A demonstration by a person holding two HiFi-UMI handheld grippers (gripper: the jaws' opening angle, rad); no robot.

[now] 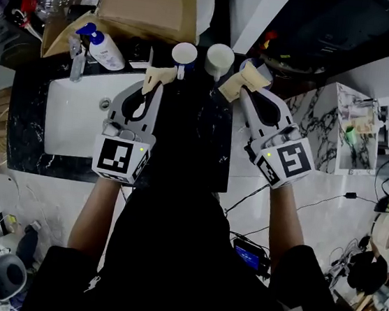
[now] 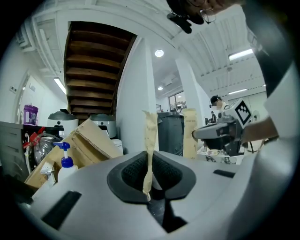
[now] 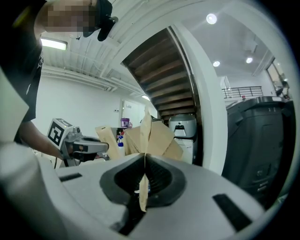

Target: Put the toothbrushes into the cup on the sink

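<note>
Two cups stand at the back of the black counter in the head view: a blue-and-white cup and a pale cup. My left gripper points at the blue-and-white cup, its taped tips pressed together, shut, with nothing showing between them. A thin pale stick rises just left of those tips; I cannot tell what it is. My right gripper sits just right of the pale cup, also shut and empty. No toothbrush is clearly visible.
A white sink basin lies left of the grippers. Behind it stand a blue-capped pump bottle and a cardboard box. A marble-patterned cabinet stands to the right, and cables lie on the floor.
</note>
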